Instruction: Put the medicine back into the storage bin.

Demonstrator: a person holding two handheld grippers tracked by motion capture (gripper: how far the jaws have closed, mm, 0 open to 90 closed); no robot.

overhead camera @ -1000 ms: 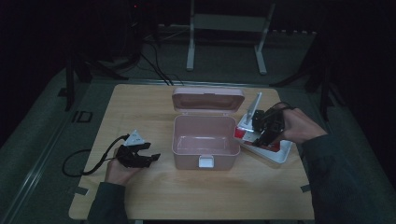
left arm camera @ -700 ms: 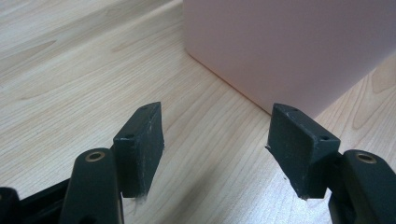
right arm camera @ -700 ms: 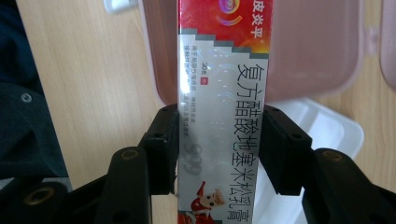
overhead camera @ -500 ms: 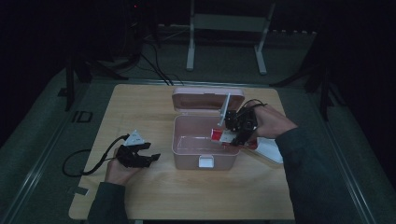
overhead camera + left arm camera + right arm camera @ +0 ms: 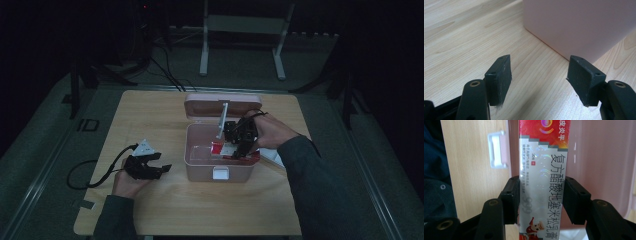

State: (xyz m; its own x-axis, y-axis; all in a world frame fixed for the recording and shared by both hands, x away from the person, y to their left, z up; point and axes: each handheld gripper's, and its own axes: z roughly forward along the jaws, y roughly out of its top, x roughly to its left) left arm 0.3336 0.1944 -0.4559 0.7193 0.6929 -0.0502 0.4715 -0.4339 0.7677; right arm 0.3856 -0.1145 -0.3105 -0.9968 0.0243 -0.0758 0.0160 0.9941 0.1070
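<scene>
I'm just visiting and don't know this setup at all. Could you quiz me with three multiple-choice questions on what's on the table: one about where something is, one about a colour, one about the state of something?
1. Where is the red and white carton?
A. Flat on the floor
B. Held by the right tool over the open box
C. Under the left tool

2. What colour is the storage box?
A. Pink
B. Green
C. Black

3. How does the left tool stand?
A. Shut on a cable
B. Shut on the box's latch
C. Open, holding nothing

Answers:
1. B, since the right gripper view shows the jaws pressed on both sides of the carton, with the box's inside behind it.
2. A, since its walls and raised lid are pale pink in the high view.
3. C, since the left gripper view shows bare wooden table between its spread jaws.
</scene>
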